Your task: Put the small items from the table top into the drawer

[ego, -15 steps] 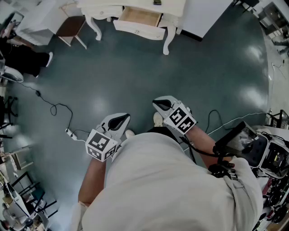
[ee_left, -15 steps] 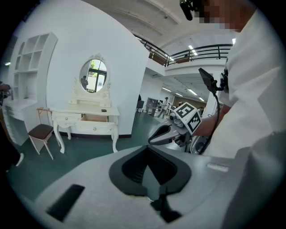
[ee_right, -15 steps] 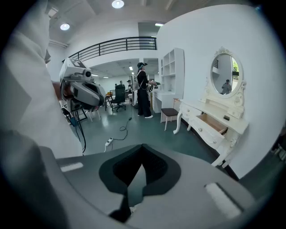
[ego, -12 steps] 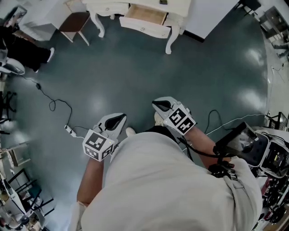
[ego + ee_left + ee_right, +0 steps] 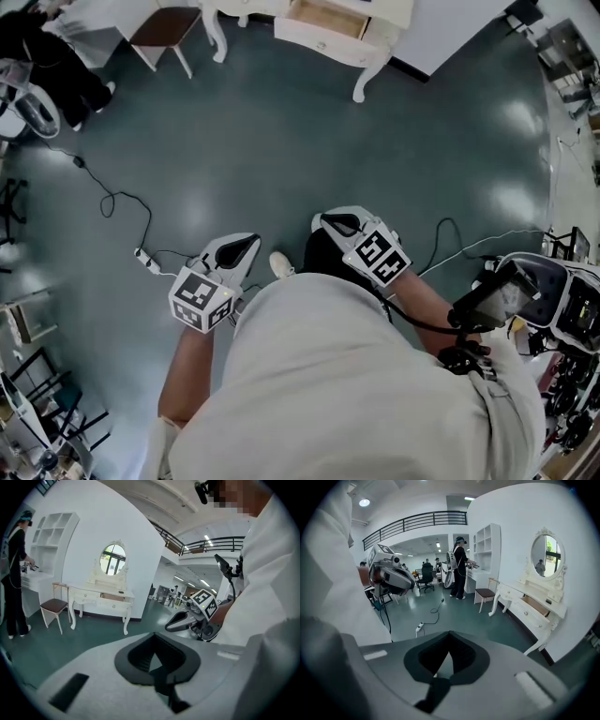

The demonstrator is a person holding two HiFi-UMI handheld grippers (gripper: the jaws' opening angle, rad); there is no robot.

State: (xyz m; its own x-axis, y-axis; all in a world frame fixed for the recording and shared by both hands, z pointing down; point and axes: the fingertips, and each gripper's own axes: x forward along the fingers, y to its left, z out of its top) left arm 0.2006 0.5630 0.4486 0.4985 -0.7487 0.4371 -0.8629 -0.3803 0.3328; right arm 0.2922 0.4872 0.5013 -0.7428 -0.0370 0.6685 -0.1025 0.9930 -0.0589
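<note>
A white dressing table stands far off across the floor, its wooden drawer pulled open. The same table and open drawer show in the right gripper view, with a small dark item on the top. My left gripper and right gripper hover side by side over the green floor, close to my body. Both are shut with nothing between the jaws. The left gripper view has the table small in the distance and the right gripper beside it.
A brown-seated chair stands left of the table. A cable with a power strip trails on the floor to my left. Another person works at white shelves beyond the chair. Equipment crowds the right edge.
In the head view the dressing table and chair have slid up and right, partly out of frame. Both grippers keep their places and stay shut.
</note>
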